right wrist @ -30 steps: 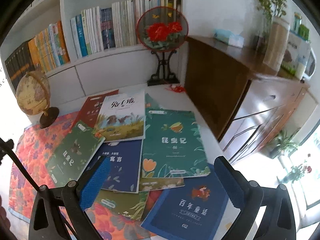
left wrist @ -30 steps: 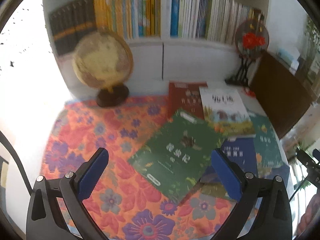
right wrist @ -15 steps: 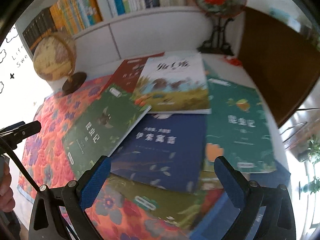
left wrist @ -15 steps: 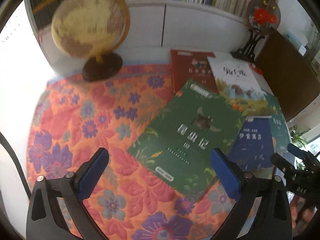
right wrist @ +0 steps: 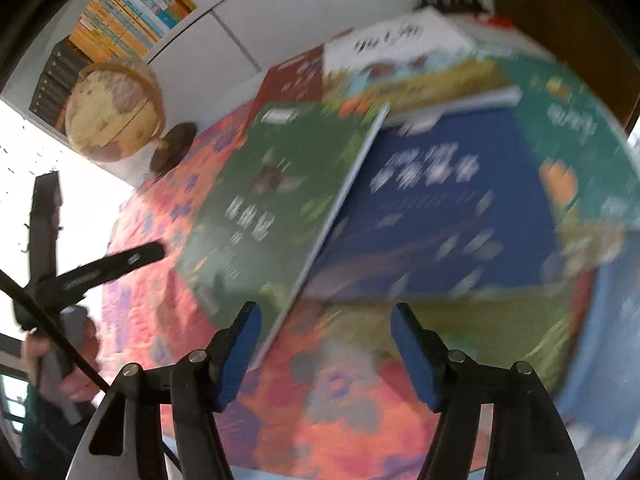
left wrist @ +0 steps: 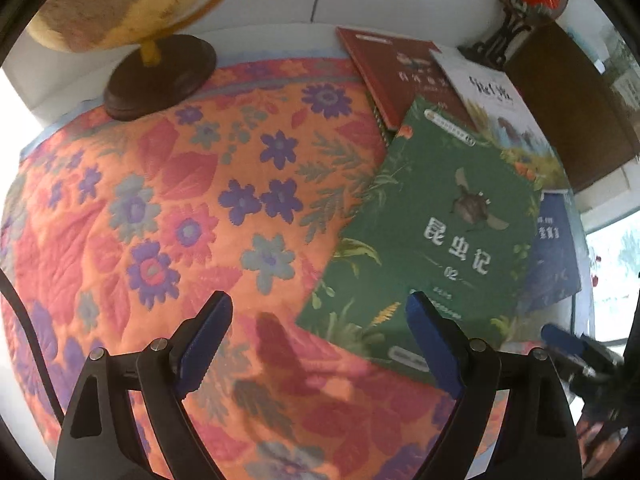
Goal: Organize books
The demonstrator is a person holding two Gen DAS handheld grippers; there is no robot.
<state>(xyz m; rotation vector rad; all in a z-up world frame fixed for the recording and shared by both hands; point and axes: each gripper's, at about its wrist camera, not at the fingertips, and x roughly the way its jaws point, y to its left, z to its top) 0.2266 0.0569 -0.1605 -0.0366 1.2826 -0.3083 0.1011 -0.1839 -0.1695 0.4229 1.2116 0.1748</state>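
While the books (left wrist: 436, 232) lay scattered and unsorted, the left gripper (left wrist: 320, 344) and the right gripper (right wrist: 326, 356) hovered wide open, holding nothing.

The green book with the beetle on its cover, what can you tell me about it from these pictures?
The green book is a thin paperback, its glossy-looking cover printed with leaves, a winged beetle, white Chinese characters and "02". It lies closed, face up and skewed, partly on the flowered orange cloth. Its far corner overlaps the red book, and its right edge rests over the dark blue book. Both grippers hover open near its lower edge, neither touching it.
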